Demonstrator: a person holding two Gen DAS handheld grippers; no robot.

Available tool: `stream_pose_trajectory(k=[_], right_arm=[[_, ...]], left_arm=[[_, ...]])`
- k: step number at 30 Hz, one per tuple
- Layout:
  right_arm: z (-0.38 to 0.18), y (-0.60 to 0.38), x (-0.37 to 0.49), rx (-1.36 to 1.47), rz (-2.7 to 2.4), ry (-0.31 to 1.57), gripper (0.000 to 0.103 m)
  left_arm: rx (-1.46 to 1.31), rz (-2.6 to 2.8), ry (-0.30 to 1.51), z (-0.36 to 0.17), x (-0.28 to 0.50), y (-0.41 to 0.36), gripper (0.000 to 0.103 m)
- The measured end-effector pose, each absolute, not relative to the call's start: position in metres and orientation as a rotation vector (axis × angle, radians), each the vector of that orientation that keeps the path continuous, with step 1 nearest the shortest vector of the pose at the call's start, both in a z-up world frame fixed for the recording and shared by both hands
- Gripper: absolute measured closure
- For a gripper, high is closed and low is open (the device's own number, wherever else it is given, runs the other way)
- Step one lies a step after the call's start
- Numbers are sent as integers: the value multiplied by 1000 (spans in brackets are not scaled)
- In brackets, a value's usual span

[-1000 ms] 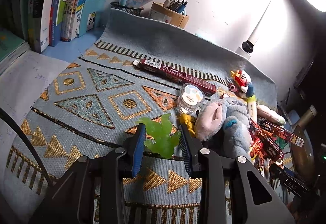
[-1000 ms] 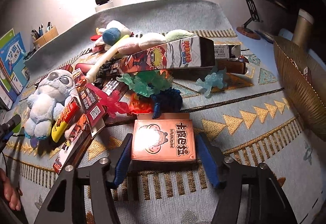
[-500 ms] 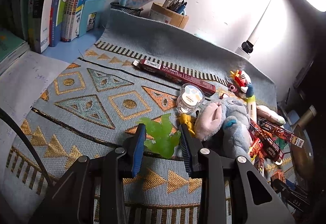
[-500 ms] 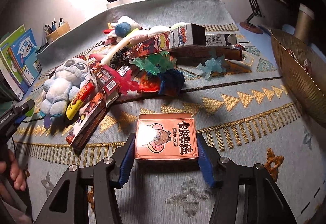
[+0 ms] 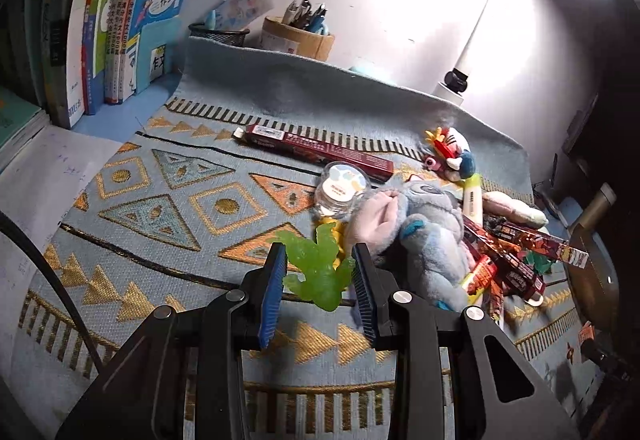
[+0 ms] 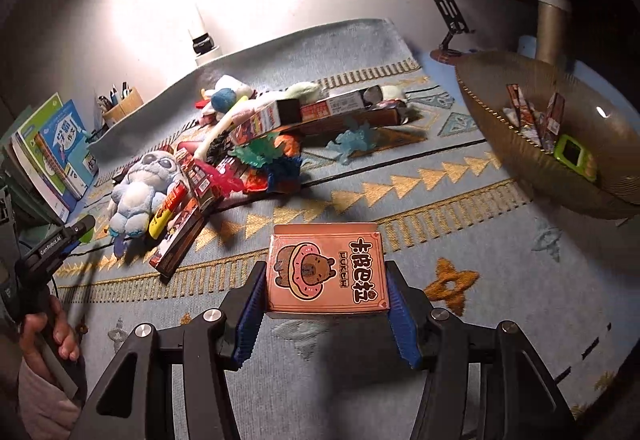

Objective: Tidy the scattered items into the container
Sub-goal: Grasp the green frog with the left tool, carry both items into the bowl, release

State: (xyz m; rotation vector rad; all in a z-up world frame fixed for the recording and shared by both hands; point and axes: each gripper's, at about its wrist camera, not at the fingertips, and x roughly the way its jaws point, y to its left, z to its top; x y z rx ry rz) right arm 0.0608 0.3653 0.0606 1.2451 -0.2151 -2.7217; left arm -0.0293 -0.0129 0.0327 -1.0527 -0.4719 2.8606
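My left gripper (image 5: 318, 280) is shut on a translucent green toy figure (image 5: 316, 268), held just above the patterned mat (image 5: 160, 208). My right gripper (image 6: 326, 304) is shut on a pink card box (image 6: 327, 272) with a capybara picture, lifted above the mat. The brown bowl-shaped basket (image 6: 512, 144) stands at the right in the right wrist view and holds several packets and a green gadget (image 6: 574, 156). A pile of scattered toys and boxes (image 6: 264, 156) lies mid-mat, with a blue plush (image 6: 138, 192) at its left.
Books (image 5: 120, 32) stand at the left, and pen holders (image 5: 298, 36) and a lamp (image 5: 456, 80) at the back wall. A long red box (image 5: 316, 148) and a round clear jar (image 5: 340, 188) lie near the plush (image 5: 416, 236). A phone stand (image 6: 452, 32) is behind the basket.
My right gripper has lifted the pink box and carried it back and to the right, bringing the basket more into view. My left gripper has stayed put with the green toy.
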Motion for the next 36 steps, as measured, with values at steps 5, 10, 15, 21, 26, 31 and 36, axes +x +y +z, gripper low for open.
stream_pose_trajectory(k=[5,10,15,21,26,31,36], right_arm=[[84,415,73,1160,-2817,-307,48],[108,478,85,1064,-2925,-452,48],[125,545,96,970,-3061,-598,48],[127,614,91,975,-3147,-765,48],[124,634,74,1006,-3163,-791,48],[113,630,47,1073,-3129,-746,48],[99,636,30,1121,-3038,-815,41]], left_arm=[[-957,2762,-487,68,-17,33,73],[-847,2640,-428,111,-12,100,73],[-817,2452,-346,134,-13,188,73],[-842,2230,-253,142,-26,296,73],[-897,2118,-211,129,-49,362,73],[-965,2073,-226,103,-76,395,73],[-1083,1972,-308,79,-96,413,64]])
